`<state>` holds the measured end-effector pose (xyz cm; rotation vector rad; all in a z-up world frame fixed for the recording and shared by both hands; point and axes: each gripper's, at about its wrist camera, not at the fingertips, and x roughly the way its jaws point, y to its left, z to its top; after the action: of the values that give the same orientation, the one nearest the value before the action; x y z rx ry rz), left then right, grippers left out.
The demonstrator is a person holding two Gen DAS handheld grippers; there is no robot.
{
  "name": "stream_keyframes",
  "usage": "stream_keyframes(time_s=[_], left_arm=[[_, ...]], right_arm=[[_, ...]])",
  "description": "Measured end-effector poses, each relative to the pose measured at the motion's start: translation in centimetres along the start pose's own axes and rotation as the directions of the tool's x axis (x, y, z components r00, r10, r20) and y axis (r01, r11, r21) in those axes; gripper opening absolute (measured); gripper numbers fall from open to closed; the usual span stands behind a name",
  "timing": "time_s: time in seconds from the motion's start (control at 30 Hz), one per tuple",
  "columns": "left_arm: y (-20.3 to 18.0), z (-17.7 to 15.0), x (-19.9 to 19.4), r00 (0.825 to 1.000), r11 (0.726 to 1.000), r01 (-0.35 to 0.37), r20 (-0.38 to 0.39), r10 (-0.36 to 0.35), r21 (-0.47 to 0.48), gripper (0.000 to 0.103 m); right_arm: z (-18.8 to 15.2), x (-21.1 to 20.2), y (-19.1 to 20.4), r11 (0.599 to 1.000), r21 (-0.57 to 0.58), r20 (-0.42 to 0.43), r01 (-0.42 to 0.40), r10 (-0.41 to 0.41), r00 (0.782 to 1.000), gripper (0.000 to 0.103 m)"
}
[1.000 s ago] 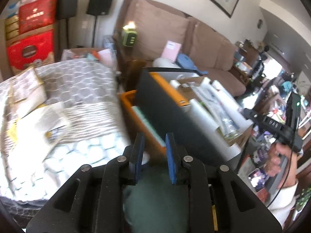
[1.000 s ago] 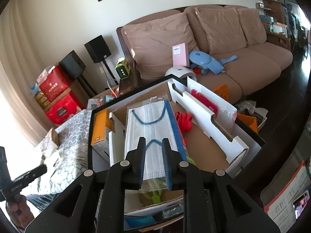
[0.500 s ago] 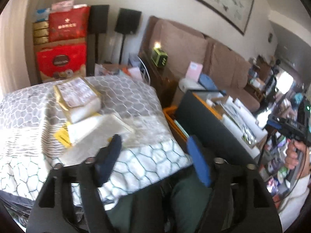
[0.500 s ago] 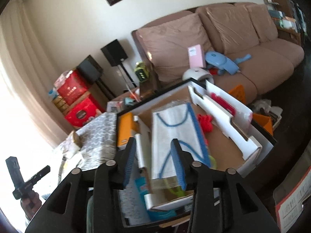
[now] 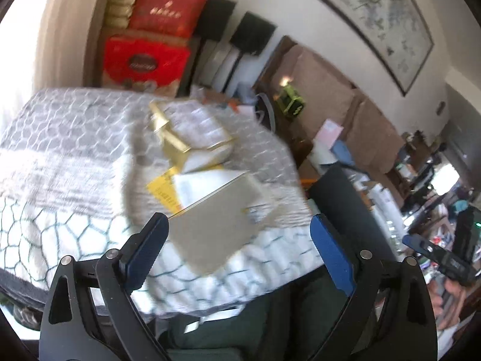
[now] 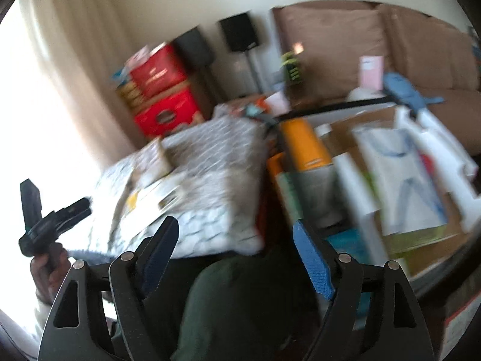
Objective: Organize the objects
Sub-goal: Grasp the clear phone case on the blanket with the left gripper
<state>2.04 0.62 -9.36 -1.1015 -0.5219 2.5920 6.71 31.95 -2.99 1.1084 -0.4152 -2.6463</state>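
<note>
My left gripper [image 5: 239,222] points down at a table under a grey-and-white patterned cloth [image 5: 60,150]. Its jaws are opening wide and the pads press on nothing. Just beyond its fingertips a flat grey pack [image 5: 216,228] lies on the cloth, with a yellow tag [image 5: 163,189] and a gold-and-white box [image 5: 192,141] farther back. My right gripper [image 6: 235,224] hangs over the cloth's near corner [image 6: 216,162]. Its jaws are also opening and hold nothing. To its right stands a black bin with an orange box [image 6: 306,147] and a pack of face masks [image 6: 402,180]. Both views are blurred.
Red cartons [image 5: 144,60] and two black speakers [image 5: 252,33] stand behind the table, and a brown sofa [image 6: 390,45] runs along the wall. The black bin [image 5: 345,198] stands right of the table. A hand [image 6: 48,267] holds the left gripper's handle. Dark green trousers [image 6: 240,307] lie below.
Both grippers have gone from nearly shut to wide open. Both views have swung left, away from the black bin and toward the cloth-covered table.
</note>
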Motion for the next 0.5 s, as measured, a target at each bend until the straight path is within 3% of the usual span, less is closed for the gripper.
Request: stream_keyframes(time_s=[0.13,0.23,0.33,0.4,0.5], left_arm=[[1.3,-0.8,2.8,0.995,0.998,-0.068,-0.073,0.069,0.01,0.095],[1.7,-0.8,4.9,0.989,0.994,-0.097,-0.109,0.102,0.05,0.094],[1.2,-0.5,6.8,0.982,0.984,-0.126,-0.123,0.142,0.129,0.095],[0.6,-0.4,8.6,0.975,0.979,-0.103,-0.177,0.135,0.178,0.095],[-0.3,-0.7,9.9,0.973,0.965,-0.102,-0.179,0.147,0.24,0.094]], right_arm=[[-2.0,2.9,0.6,0.996,0.08,-0.042,-0.037,0.041,0.998,0.081],[-3.1,4.6,0.8,0.992,0.119,-0.098,0.028,-0.017,0.995,0.081],[-3.9,4.1,1.7,0.992,0.087,-0.103,0.089,-0.08,0.992,0.081],[-4.0,3.3,1.7,0.99,0.095,-0.084,0.106,-0.098,0.992,0.081],[-4.1,2.1,1.6,0.987,0.106,-0.065,0.123,-0.117,0.991,0.081]])
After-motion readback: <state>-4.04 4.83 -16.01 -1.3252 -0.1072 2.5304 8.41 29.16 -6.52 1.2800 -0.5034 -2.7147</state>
